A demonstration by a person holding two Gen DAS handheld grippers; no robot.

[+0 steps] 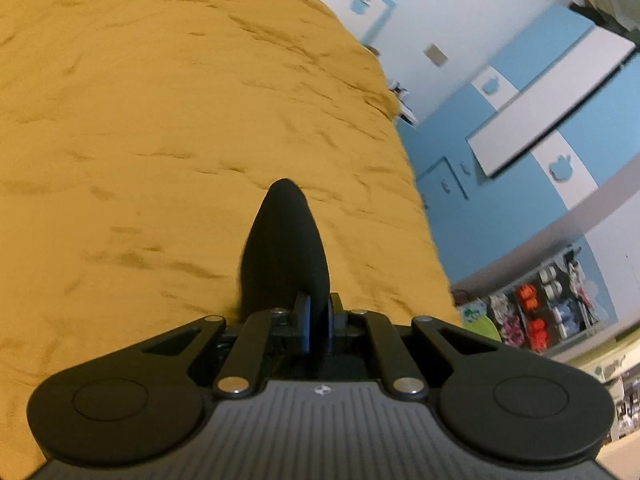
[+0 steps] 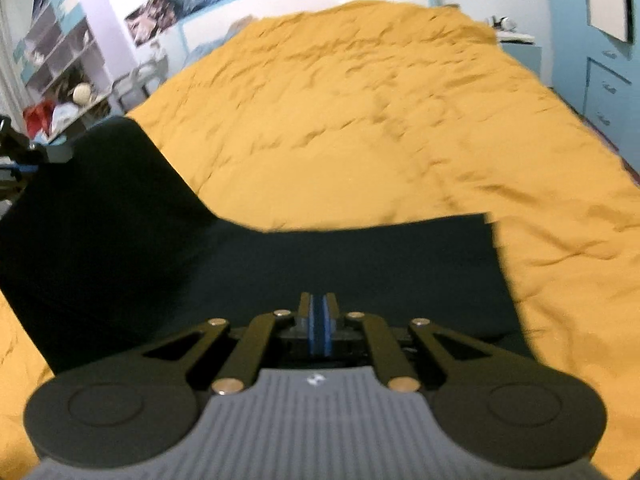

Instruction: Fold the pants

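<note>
The pants (image 2: 280,272) are plain black cloth with no visible seam, pocket or print, matte and dark enough that little surface detail shows. In the right wrist view they spread as a broad, flat sheet across the near part of the bed (image 2: 380,120), which is covered in a wrinkled mustard-yellow spread. Their far edge runs almost straight across the middle of the view and ends in a square corner at the right, lying on the yellow cover. At the left the cloth rises off the bed in a wide curved flap, reaching up to the left gripper (image 2: 12,152), which shows only as a dark, partly cut-off shape at the frame's edge. The right gripper (image 2: 319,320) is clenched on the pants: its blue pads (image 2: 310,328) are pressed close together with the black cloth around them, though the exact pinch is hard to make out against the dark fabric. In the left wrist view the left gripper (image 1: 318,320) is likewise clamped on the pants (image 1: 286,248), and a narrow fold of black cloth stands up from between its pads in a rounded, tapering point, above the bed (image 1: 160,120). The cloth there looks smooth and taut.
</note>
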